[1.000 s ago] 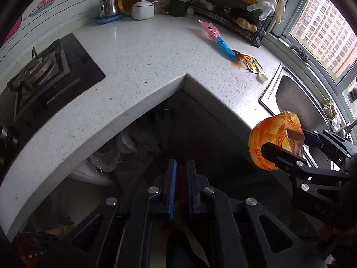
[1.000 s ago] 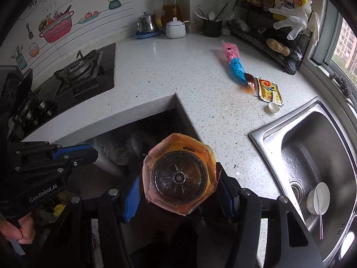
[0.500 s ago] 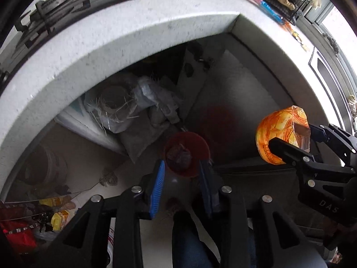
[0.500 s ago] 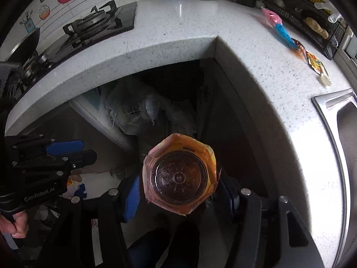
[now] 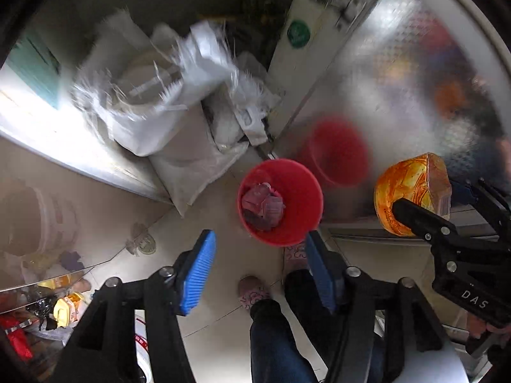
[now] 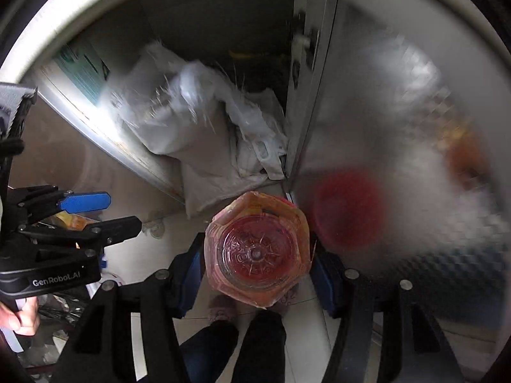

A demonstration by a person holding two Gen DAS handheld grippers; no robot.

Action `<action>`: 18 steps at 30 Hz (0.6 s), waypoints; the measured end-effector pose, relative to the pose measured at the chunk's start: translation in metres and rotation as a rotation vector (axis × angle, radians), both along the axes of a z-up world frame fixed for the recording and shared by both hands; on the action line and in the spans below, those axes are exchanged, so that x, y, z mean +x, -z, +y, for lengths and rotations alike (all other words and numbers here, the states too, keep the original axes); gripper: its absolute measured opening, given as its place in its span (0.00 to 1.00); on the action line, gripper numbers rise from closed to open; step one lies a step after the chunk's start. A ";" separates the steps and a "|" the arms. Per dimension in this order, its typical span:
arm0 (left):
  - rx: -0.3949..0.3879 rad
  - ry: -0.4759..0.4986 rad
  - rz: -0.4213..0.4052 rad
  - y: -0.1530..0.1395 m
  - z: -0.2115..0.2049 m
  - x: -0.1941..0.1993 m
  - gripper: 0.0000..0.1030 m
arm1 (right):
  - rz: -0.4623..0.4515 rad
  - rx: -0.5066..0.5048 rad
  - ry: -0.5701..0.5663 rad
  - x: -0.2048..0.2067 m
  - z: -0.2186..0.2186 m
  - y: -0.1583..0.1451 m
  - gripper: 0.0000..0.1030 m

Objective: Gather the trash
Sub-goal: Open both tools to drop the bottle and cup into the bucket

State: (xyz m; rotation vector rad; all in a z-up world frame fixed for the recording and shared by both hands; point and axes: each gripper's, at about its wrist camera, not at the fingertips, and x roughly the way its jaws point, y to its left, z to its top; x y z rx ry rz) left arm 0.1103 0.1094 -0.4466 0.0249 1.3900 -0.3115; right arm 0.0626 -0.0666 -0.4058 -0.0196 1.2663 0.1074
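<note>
Below, the left gripper [image 5: 258, 261], its jaws opening and empty, hangs over the round red plastic bin [image 5: 280, 202], where crumpled purplish trash [image 5: 262, 206] already lies. Rightward, the right gripper [image 6: 255, 265] clamps the orange-labelled clear plastic bottle [image 6: 257, 252], not yet dropped.

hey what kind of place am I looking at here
Probably a home kitchen, seen at floor level: a curved pale countertop edge overhead, stuffed white sacks in the open space beneath it, and a small red trash bin on the tiled floor beside a reflective metal cabinet front.
</note>
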 end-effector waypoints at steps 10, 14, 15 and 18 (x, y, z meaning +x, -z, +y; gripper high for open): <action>0.031 0.020 -0.003 0.078 -0.007 0.017 0.81 | 0.052 0.029 0.012 0.015 -0.007 0.082 0.56; 0.054 0.026 0.000 0.091 -0.009 0.021 0.81 | 0.053 0.024 0.005 0.017 -0.013 0.096 0.56; 0.056 0.027 -0.002 0.094 -0.010 0.021 0.81 | 0.055 0.022 0.003 0.017 -0.013 0.098 0.56; 0.060 0.029 -0.007 0.097 -0.011 0.019 0.81 | 0.059 0.032 0.001 0.016 -0.015 0.100 0.56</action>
